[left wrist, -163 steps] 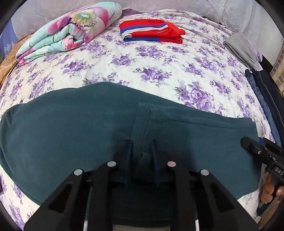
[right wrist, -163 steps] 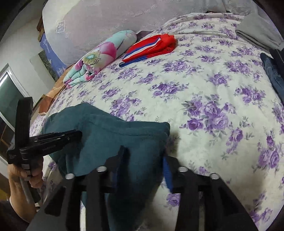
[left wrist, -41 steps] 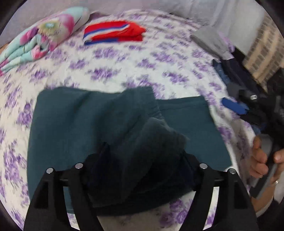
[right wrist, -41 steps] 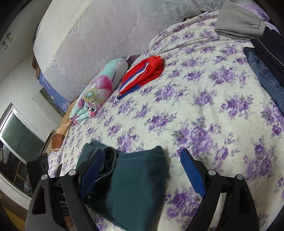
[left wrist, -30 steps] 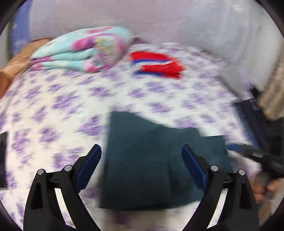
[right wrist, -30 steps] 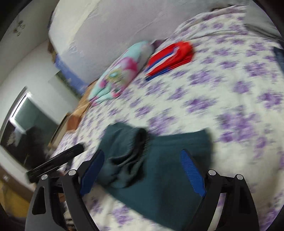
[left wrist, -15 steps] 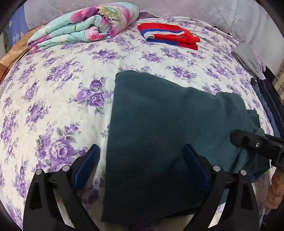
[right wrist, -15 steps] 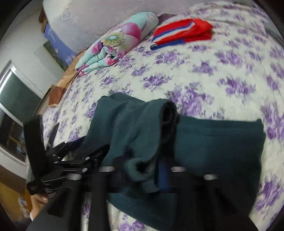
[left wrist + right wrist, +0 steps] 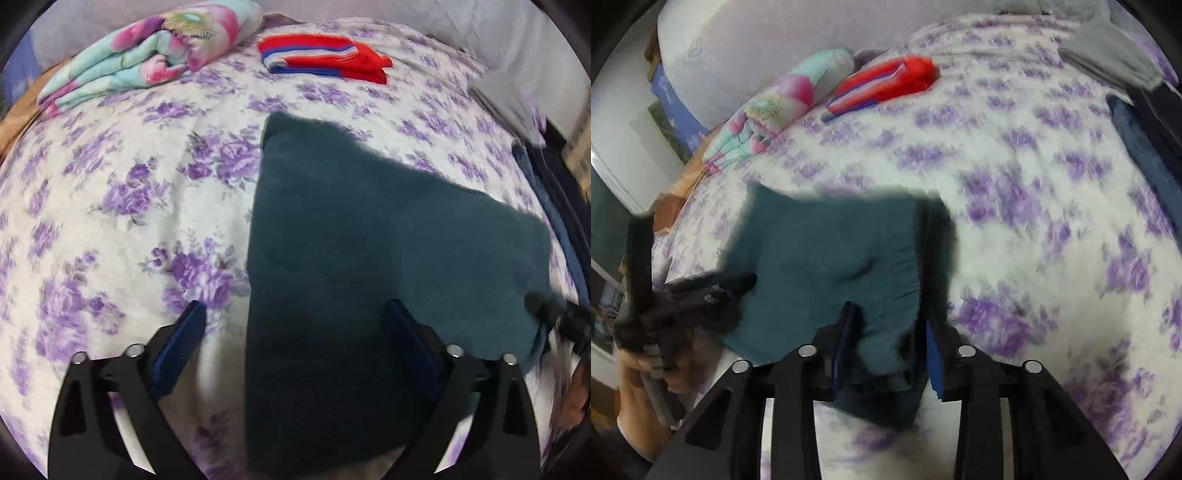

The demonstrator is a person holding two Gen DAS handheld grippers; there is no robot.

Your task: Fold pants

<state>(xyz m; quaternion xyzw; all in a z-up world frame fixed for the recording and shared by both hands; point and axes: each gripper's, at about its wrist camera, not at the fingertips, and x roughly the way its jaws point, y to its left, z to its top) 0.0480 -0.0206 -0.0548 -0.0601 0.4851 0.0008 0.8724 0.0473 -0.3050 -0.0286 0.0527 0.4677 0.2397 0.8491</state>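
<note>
The dark teal pants (image 9: 369,258) lie folded into a broad rectangle on the purple-flowered bed sheet (image 9: 129,206). My left gripper (image 9: 295,332) is open and empty, its jaws wide apart over the near left edge of the pants. My right gripper (image 9: 886,332) is shut on the near right edge of the pants (image 9: 827,266), with teal cloth bunched between its blue pads. The right gripper also shows at the right edge of the left wrist view (image 9: 554,317). The left gripper shows at the left of the right wrist view (image 9: 683,295).
A rolled floral quilt (image 9: 147,62) and a folded red, white and blue garment (image 9: 325,59) lie at the far side of the bed. Grey and dark blue clothes (image 9: 1137,122) are piled along the right edge.
The left gripper let go of the pants and opened after the fold went over. The right gripper closed on the near edge of the pants. The views are blurred with motion.
</note>
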